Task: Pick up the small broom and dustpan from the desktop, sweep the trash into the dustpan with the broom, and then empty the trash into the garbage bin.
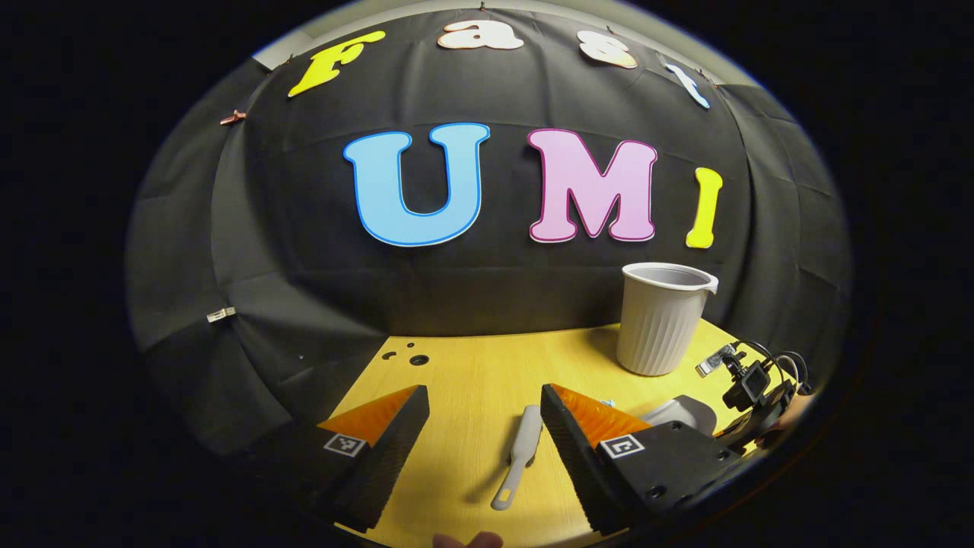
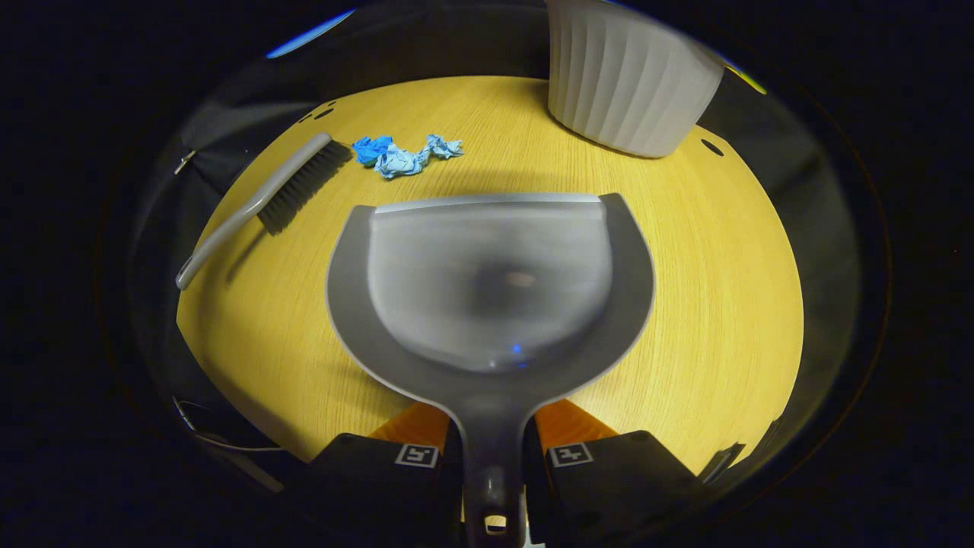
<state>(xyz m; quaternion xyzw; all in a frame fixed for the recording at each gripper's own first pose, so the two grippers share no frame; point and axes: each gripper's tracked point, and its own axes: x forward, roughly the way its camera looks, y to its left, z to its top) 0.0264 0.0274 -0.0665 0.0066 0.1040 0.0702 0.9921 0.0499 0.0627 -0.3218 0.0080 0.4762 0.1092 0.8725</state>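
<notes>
right tongs pinch the grey plastic dustpan by its handle, flat on the yellow wooden counter. left tongs gape over the grey broom; next, close on it. beyond: crumpled blue paper, ribbed grey bin.

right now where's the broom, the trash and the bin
broom [image 2: 293,186]: right gripper view, on its bristles
trash [image 2: 403,156]: right gripper view, middle of the crumpled blue paper
garbage bin [image 1: 658,323]: left gripper view, on its ribbed wall

Right tool clamped on dustpan handle, broom (bristles beside blue trash), ribbed bin behind
</notes>
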